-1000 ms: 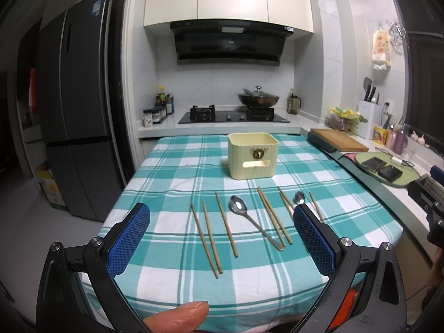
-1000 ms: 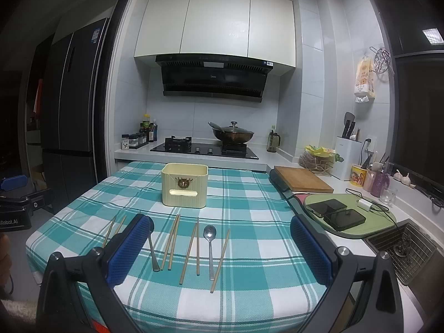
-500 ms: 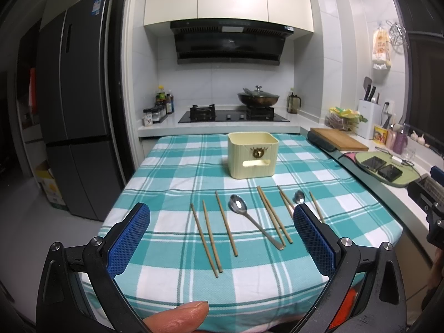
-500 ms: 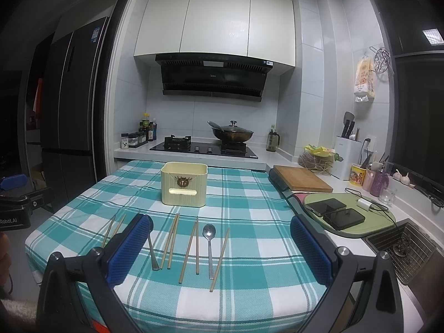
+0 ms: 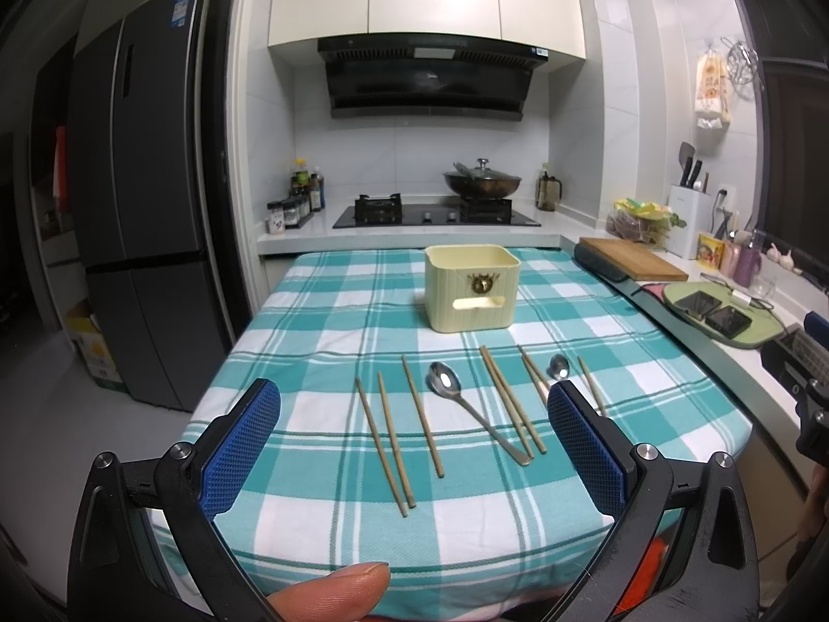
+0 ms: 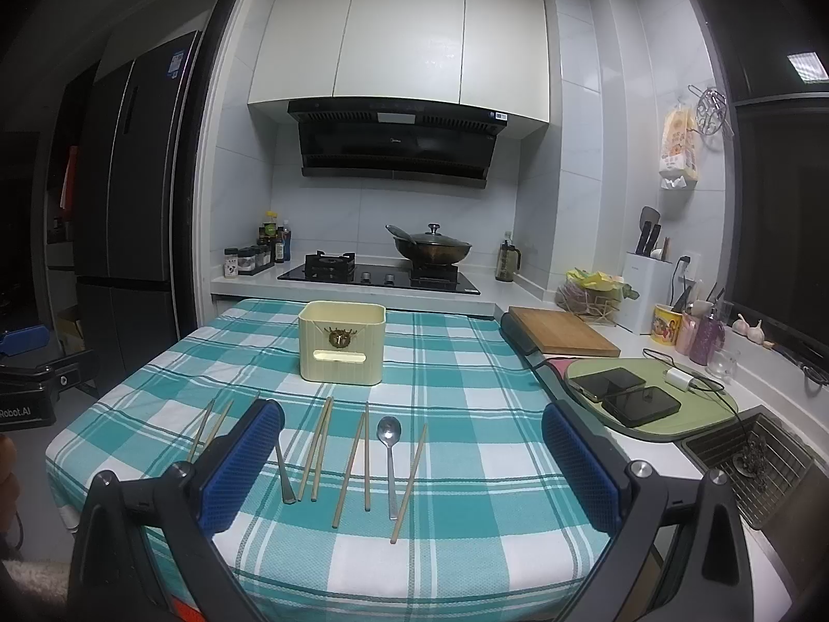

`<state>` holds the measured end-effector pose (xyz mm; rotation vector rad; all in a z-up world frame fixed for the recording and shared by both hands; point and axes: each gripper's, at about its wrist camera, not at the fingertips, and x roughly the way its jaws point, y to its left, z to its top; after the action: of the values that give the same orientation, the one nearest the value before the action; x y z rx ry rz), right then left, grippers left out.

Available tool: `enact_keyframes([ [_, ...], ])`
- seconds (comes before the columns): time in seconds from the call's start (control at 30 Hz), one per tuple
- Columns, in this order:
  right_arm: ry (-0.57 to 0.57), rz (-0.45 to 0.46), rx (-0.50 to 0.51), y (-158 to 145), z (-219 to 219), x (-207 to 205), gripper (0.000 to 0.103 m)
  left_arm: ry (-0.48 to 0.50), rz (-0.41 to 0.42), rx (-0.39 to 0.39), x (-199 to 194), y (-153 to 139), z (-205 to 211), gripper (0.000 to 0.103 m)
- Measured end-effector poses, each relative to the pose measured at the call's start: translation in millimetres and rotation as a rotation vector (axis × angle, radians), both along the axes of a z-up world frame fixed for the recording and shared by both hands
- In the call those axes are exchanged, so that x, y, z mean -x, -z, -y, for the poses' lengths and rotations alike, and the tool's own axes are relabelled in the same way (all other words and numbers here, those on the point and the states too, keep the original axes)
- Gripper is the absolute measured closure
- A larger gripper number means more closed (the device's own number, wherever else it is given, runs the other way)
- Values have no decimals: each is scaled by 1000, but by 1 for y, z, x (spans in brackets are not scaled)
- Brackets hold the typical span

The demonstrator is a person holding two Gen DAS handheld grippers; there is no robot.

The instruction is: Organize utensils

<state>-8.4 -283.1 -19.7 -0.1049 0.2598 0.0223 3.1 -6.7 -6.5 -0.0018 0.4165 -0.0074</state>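
Note:
Several wooden chopsticks (image 5: 422, 414) and two metal spoons lie in a loose row across the near half of a teal checked tablecloth (image 5: 331, 321). One spoon (image 5: 474, 417) lies near the middle, a smaller spoon (image 5: 558, 366) further right. Behind them stands a cream utensil box (image 5: 471, 287), empty-looking from here. My left gripper (image 5: 414, 446) hangs open above the table's near edge, nothing between its blue pads. My right gripper (image 6: 412, 466) is open too, over the chopsticks (image 6: 349, 461) and a spoon (image 6: 389, 453), with the box (image 6: 342, 340) beyond.
A counter runs along the right with a wooden cutting board (image 6: 562, 337), a green tray (image 6: 650, 399) holding two phones, and a sink (image 6: 751, 458). A stove with a wok (image 6: 430, 251) sits behind the table. A dark fridge (image 5: 140, 197) stands left.

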Motion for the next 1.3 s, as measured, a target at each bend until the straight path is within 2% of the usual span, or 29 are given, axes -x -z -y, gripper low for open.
enact_keyframes([
  [0.37, 10, -2, -2, 2, 4, 1, 0, 0, -5, 3, -1, 1, -3, 0],
  [0.57, 7, -15, 0, 7, 6, -1, 0, -17, -43, 15, -14, 11, -12, 0],
  [0.63, 4, -29, -1, 9, 7, -5, 0, -23, -83, 35, -31, 20, -22, 0],
  [0.77, -10, -78, -8, 16, 7, -16, 0, -36, -254, 123, -88, 52, -54, 0],
  [0.83, -10, -95, -1, 20, 7, -21, 0, -49, -310, 145, -115, 69, -67, 0],
  [0.97, 1, -133, 3, 31, 9, -32, 0, -103, -351, 49, -159, 99, -70, 0],
  [1.13, 20, -220, -15, 45, 20, -53, 0, -147, -463, 76, -217, 138, -81, 0],
  [1.3, 17, -299, -25, 57, 33, -76, 0, -201, -535, 54, -259, 169, -92, 0],
])
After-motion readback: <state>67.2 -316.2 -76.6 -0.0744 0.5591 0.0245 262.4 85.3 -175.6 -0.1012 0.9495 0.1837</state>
